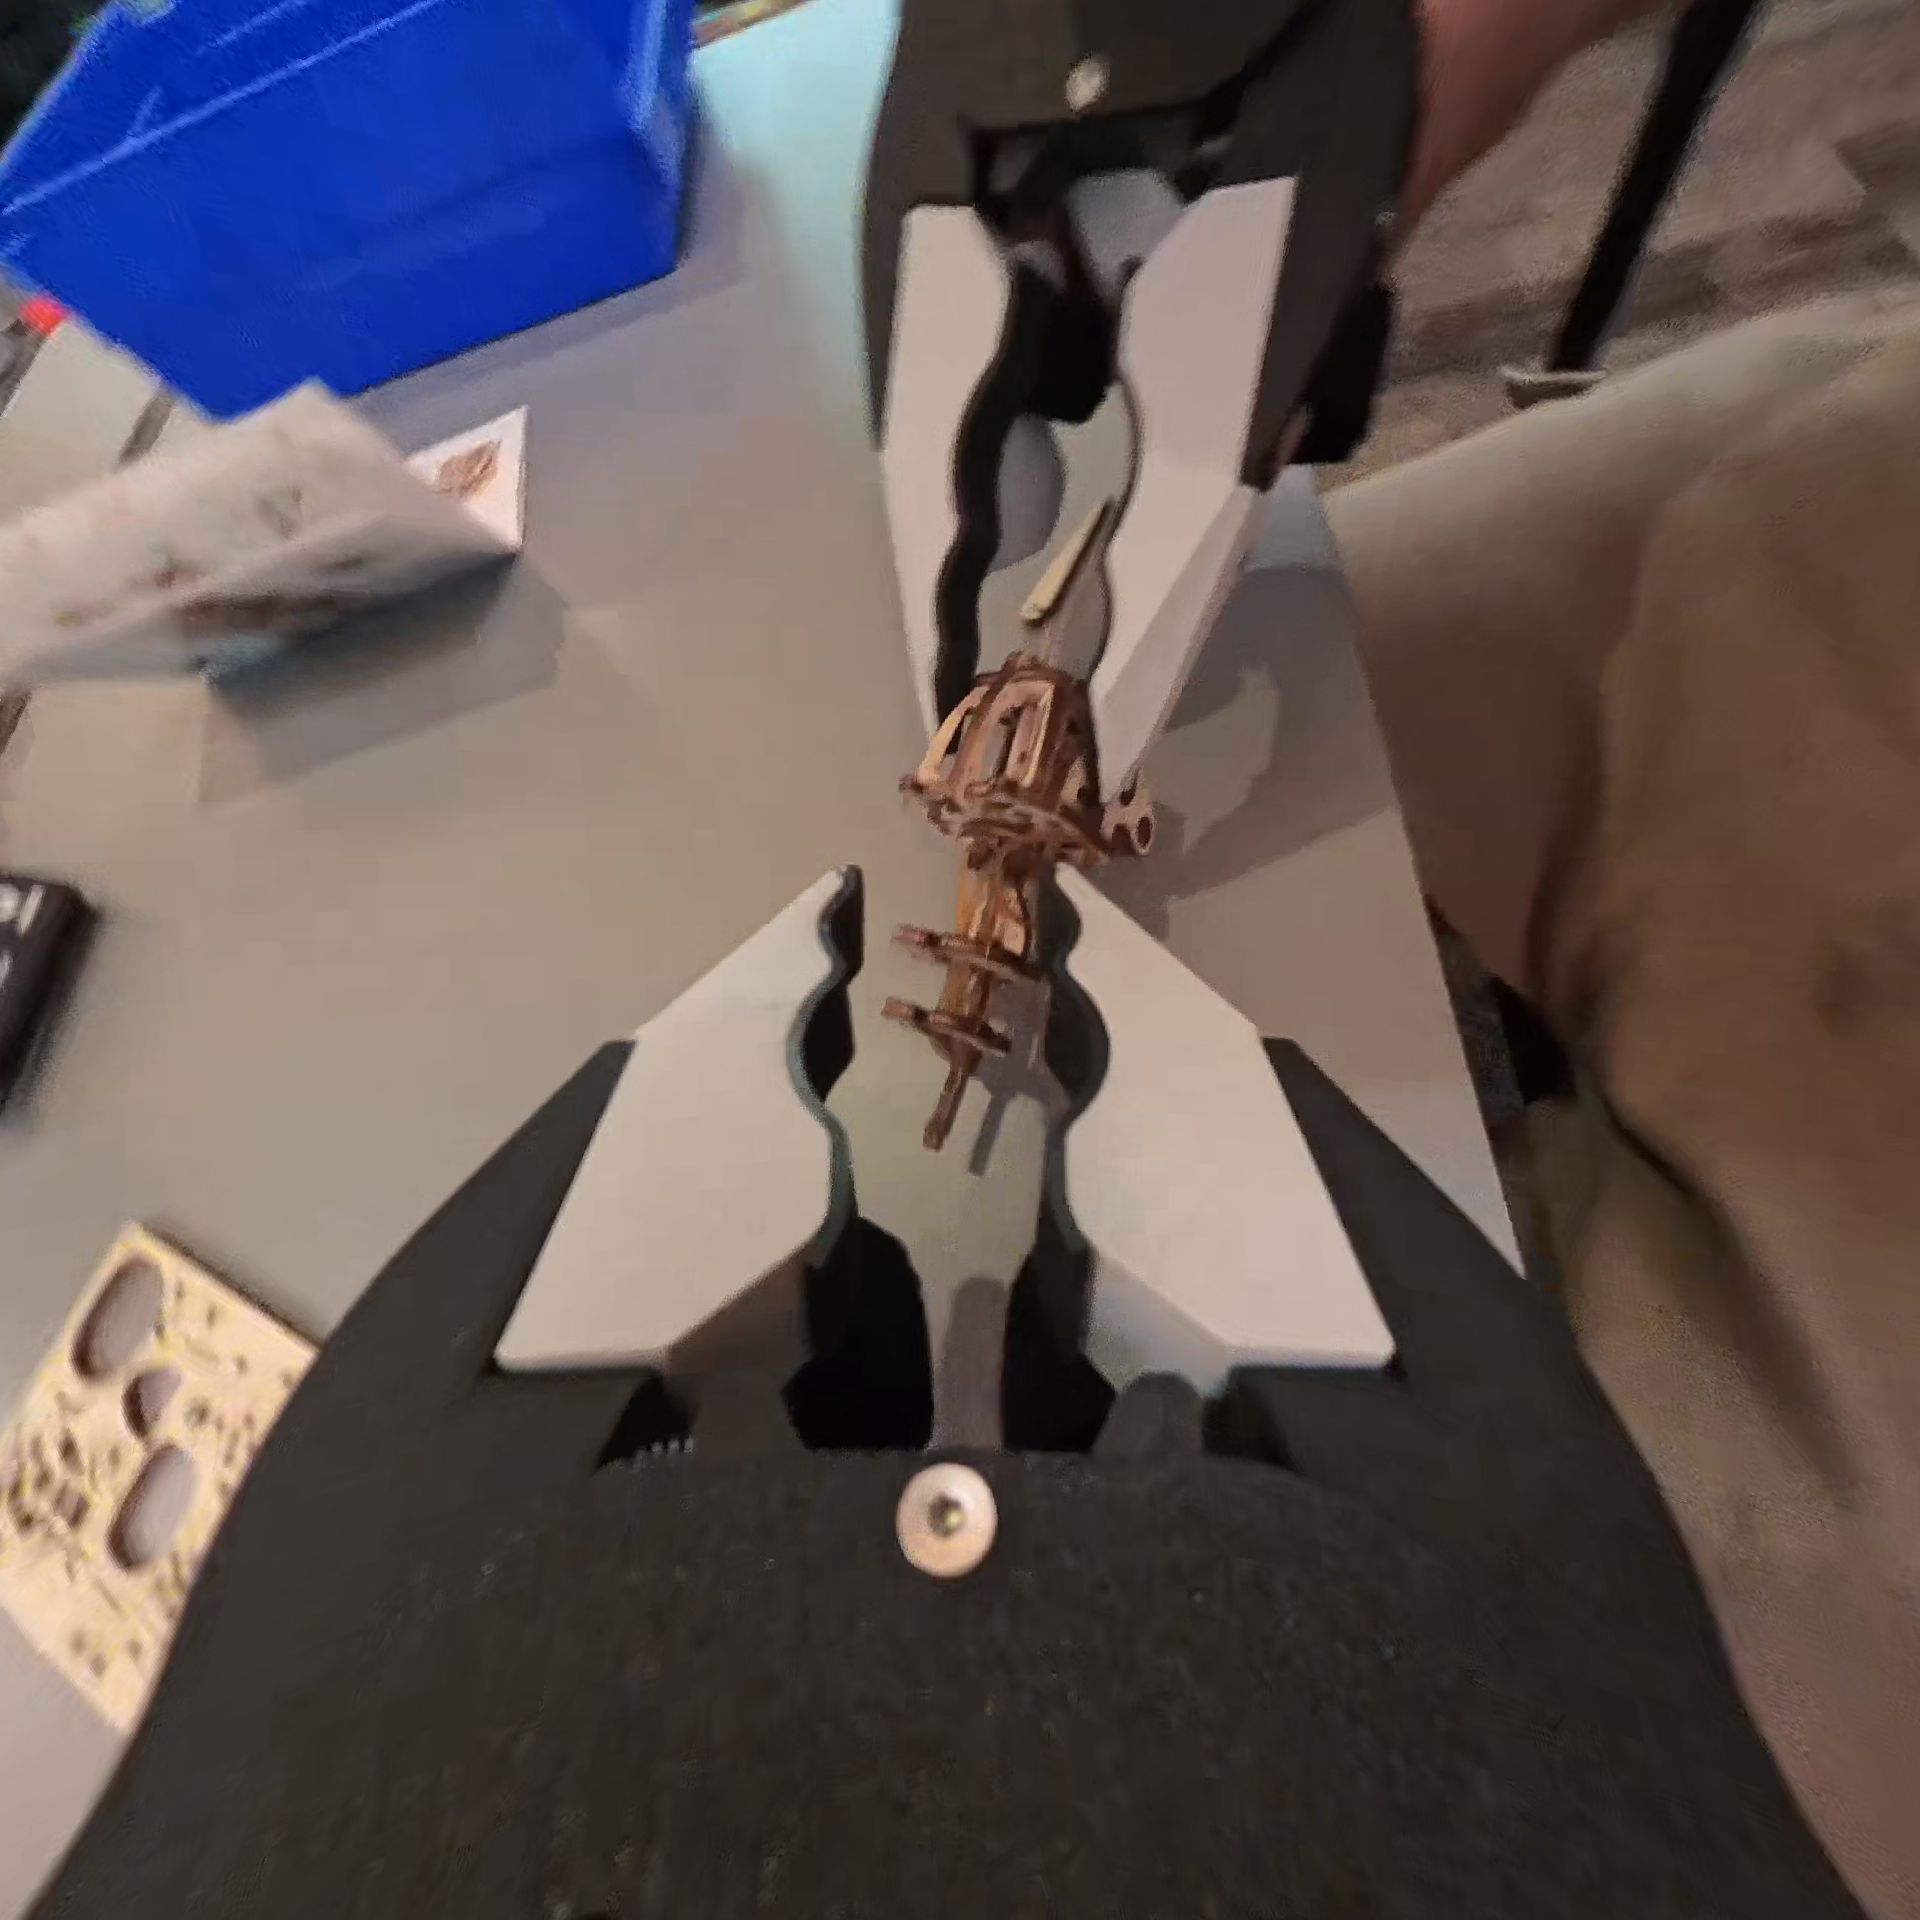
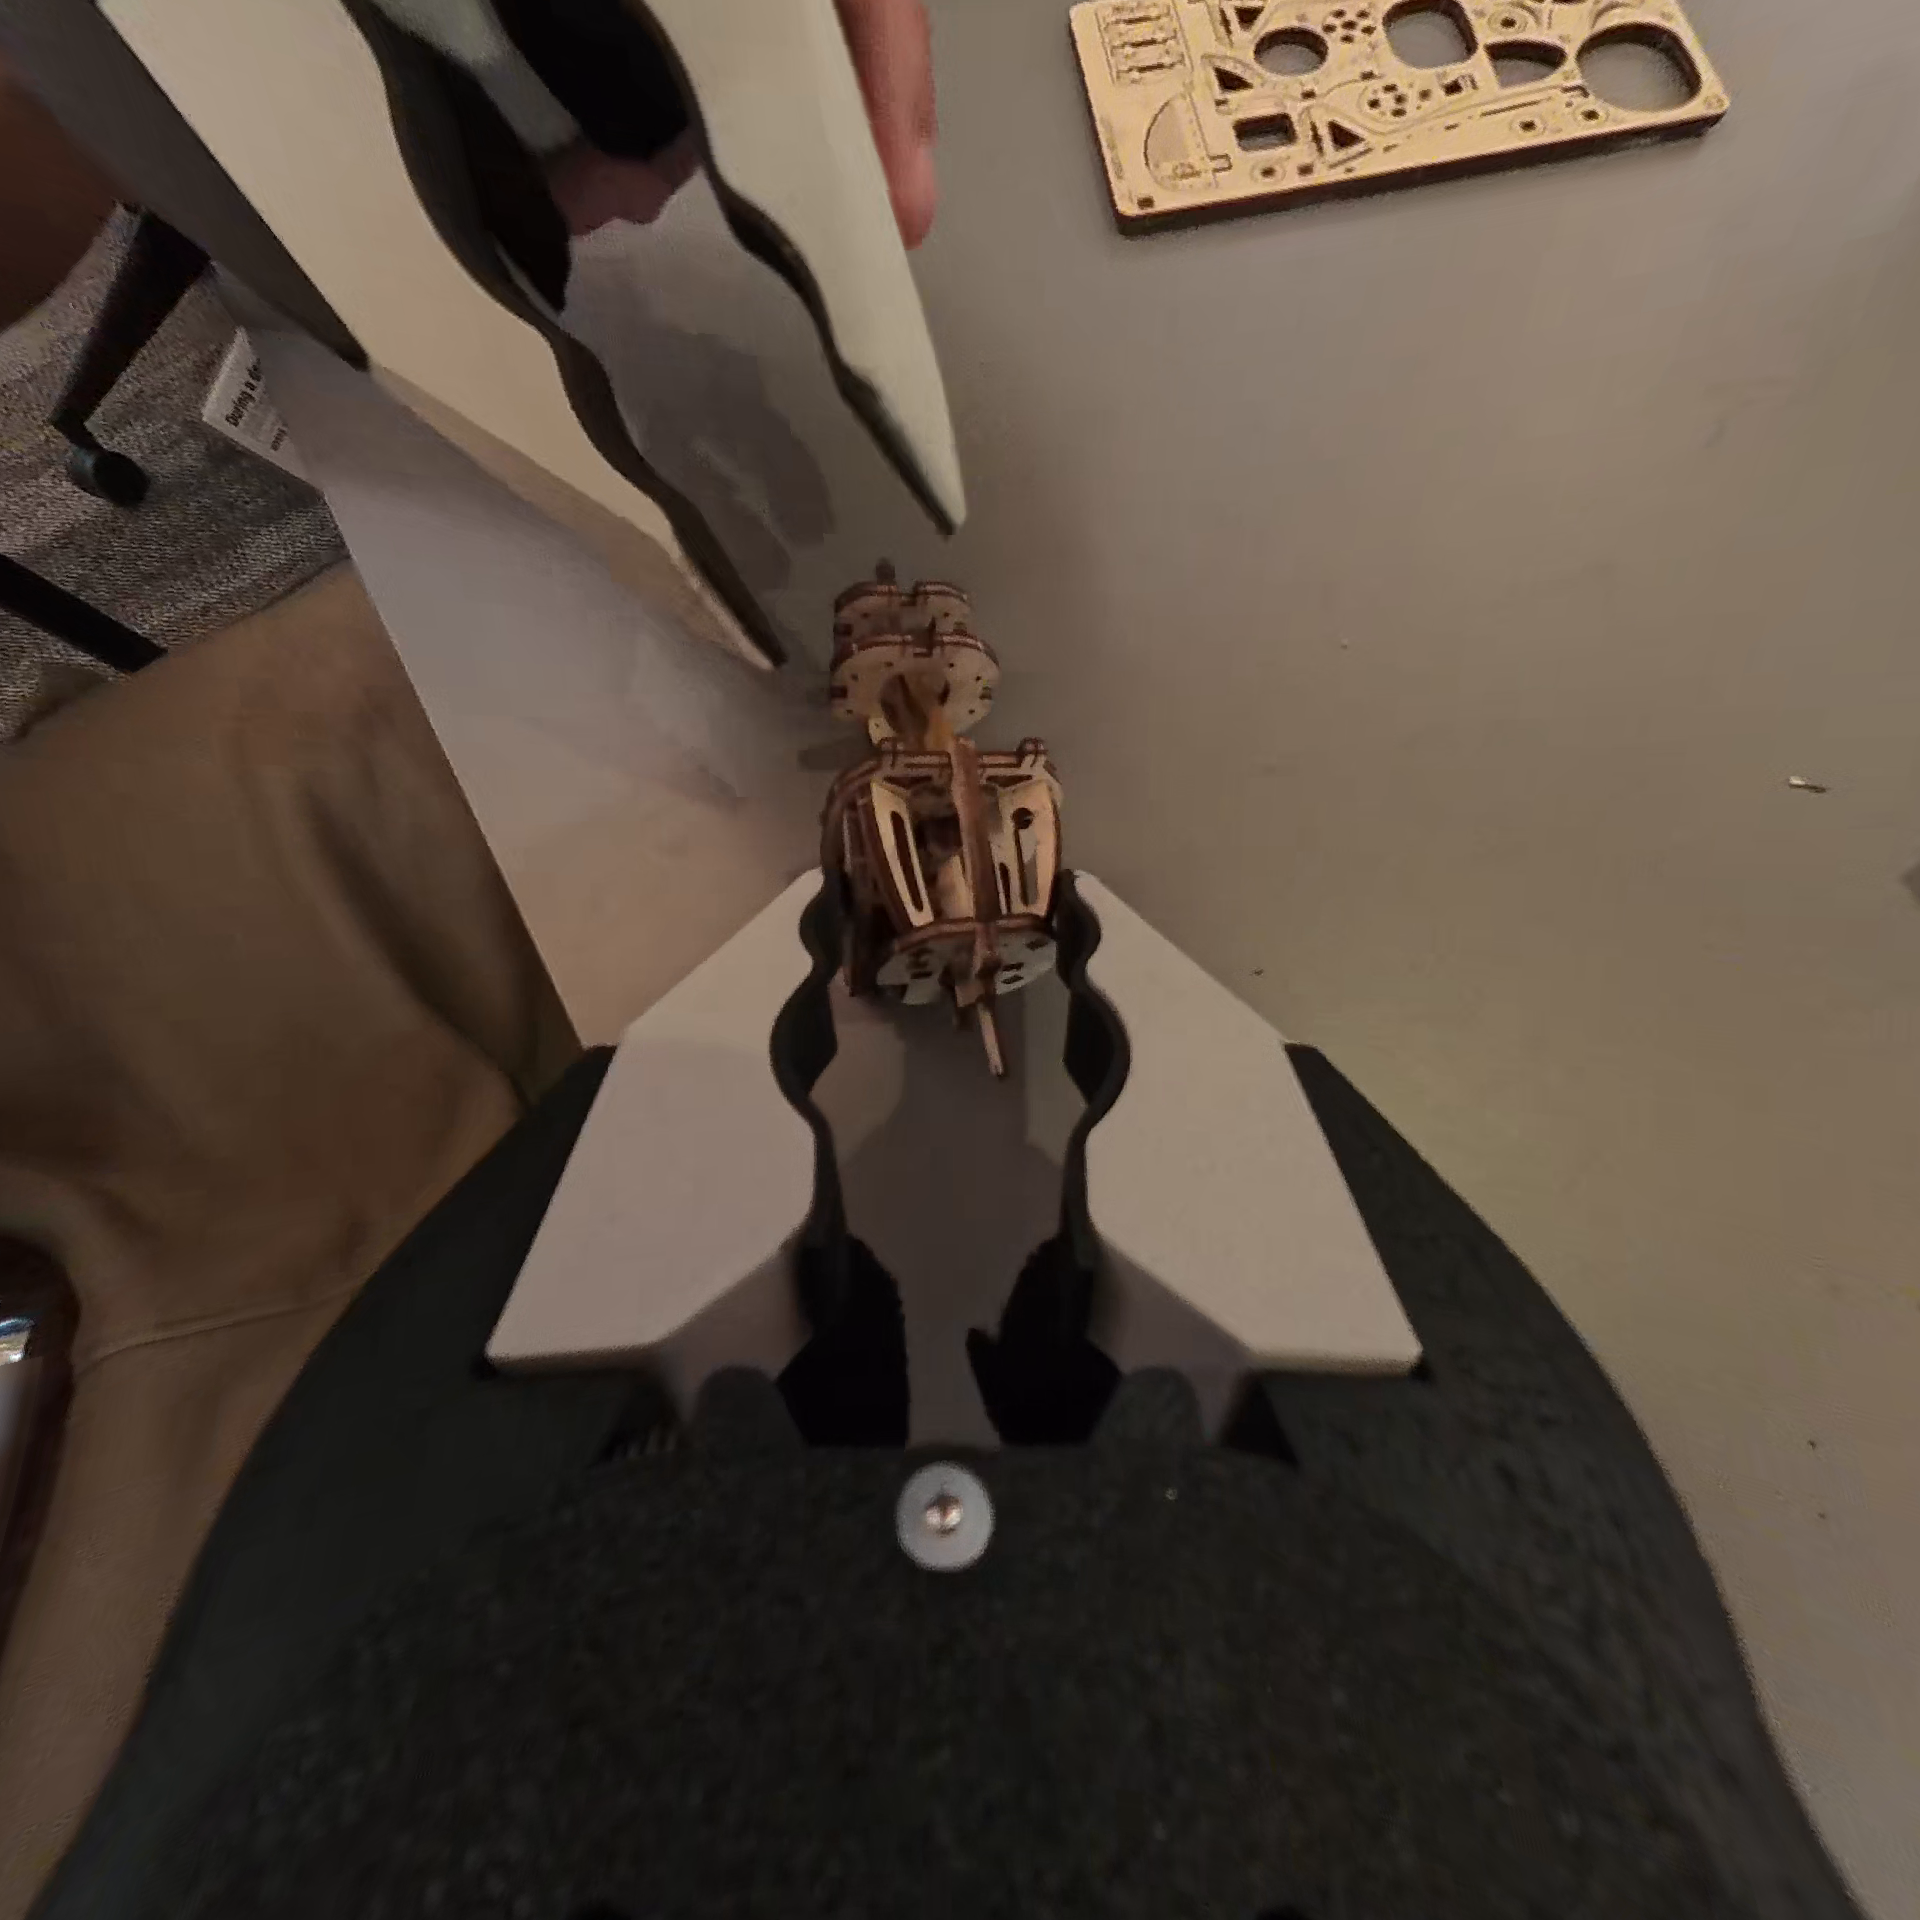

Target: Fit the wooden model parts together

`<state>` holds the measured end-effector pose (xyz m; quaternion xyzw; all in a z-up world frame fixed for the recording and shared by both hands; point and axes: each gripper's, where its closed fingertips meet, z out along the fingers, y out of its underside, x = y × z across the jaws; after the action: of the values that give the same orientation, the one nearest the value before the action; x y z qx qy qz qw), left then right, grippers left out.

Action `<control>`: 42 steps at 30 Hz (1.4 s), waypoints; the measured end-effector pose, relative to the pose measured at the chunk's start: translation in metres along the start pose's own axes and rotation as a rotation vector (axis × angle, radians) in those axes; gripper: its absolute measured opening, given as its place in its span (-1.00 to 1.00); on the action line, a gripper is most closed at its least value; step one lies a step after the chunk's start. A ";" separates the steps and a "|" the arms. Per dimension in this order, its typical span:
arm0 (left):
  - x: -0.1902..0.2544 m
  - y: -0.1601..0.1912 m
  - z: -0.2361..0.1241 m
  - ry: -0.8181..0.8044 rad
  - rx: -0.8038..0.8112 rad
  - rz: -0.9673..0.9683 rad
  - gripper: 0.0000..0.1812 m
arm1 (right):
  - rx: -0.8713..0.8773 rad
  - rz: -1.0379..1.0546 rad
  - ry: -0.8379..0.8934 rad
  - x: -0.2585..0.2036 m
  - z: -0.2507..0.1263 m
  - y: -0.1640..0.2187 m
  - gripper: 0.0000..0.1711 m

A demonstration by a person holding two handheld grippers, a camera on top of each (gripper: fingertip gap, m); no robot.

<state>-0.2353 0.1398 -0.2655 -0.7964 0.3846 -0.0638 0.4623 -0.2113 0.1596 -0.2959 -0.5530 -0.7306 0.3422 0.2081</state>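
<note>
Beyond the wooden model [image 1: 997,883], only left view shows a blue bin [image 1: 353,177].

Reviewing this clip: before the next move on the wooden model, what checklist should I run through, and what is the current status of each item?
1. Right gripper clamps the wooden model at its cage end: ok.
2. Left gripper open: ok.
3. Model's thin end sits between the left gripper's fingers: ok.
4. Those fingers touching the model: cannot tell.
5. Wooden part sheet lies on the table, apart from both grippers: ok.
</note>
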 end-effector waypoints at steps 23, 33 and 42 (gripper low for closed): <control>0.014 0.018 0.027 0.286 -0.248 0.053 -1.00 | -0.028 -0.042 -0.019 -0.003 0.002 0.004 -0.54; 0.015 0.017 0.028 0.303 -0.251 0.028 -0.88 | -0.032 -0.040 -0.023 -0.002 0.002 0.004 -0.54; 0.013 0.017 0.027 0.302 -0.242 0.055 -1.00 | -0.039 -0.051 -0.024 -0.002 0.001 0.005 -0.54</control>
<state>-0.2232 0.1444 -0.2973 -0.8168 0.4761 -0.1234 0.3015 -0.2079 0.1578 -0.3002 -0.5339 -0.7536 0.3289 0.1971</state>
